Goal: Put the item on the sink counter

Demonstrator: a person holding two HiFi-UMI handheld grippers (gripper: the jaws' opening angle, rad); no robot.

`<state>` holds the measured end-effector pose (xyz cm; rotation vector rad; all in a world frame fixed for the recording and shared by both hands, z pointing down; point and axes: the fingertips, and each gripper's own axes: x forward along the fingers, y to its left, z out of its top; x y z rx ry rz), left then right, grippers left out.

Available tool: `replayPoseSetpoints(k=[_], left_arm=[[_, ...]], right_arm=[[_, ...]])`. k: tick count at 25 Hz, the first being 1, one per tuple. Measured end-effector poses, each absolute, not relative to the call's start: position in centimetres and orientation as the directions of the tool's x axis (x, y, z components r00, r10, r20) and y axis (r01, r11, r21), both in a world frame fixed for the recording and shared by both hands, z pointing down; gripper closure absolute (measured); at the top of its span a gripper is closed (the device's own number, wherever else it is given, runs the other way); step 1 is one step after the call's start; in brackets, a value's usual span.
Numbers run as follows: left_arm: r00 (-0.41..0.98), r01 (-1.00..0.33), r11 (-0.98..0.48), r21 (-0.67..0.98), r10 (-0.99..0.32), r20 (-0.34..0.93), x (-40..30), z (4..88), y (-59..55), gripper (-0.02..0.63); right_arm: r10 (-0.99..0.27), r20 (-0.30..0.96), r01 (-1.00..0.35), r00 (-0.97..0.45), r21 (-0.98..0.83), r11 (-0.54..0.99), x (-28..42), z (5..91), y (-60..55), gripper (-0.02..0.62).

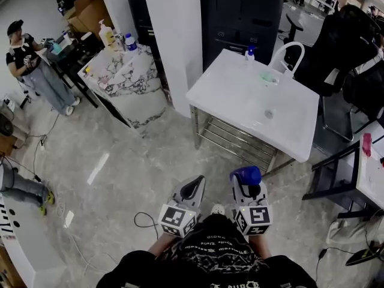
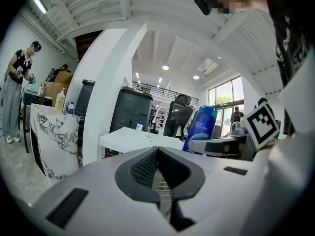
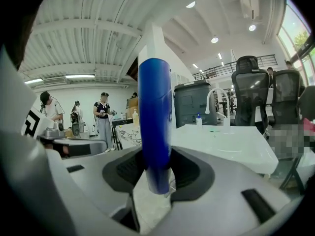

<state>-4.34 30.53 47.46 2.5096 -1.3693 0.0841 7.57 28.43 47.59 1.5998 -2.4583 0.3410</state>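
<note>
A blue bottle [image 1: 246, 175] stands upright in my right gripper [image 1: 248, 188], low in the head view, above the grey floor. In the right gripper view the blue bottle [image 3: 155, 122] rises between the two jaws, and the right gripper [image 3: 157, 155] is shut on its lower part. My left gripper [image 1: 193, 188] sits beside it to the left; its jaws meet at the tips with nothing in them, as the left gripper [image 2: 157, 149] view confirms. The white sink counter [image 1: 240, 95] with its curved faucet [image 1: 287, 53] stands ahead, well apart from both grippers.
A small pump bottle [image 1: 249, 53] and a green item [image 1: 268, 77] lie on the counter near the basin. A marble-topped counter [image 1: 129, 77] with bottles and a person [image 1: 30, 59] are at the left. Black chairs [image 1: 336, 47] stand at the right; a white pillar [image 1: 174, 35] is behind.
</note>
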Motion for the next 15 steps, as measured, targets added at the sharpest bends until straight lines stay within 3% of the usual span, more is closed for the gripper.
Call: replayPoseSetpoints(k=[15], left_arm=[[0.526, -0.847, -0.487, 0.214, -0.827, 0.199, 1.8, 48.0, 20.8, 0.600]], right_arm=[[-0.825, 0.302, -0.877, -0.477, -0.108, 0.468, 11.5, 48.8, 19.1, 0.439]])
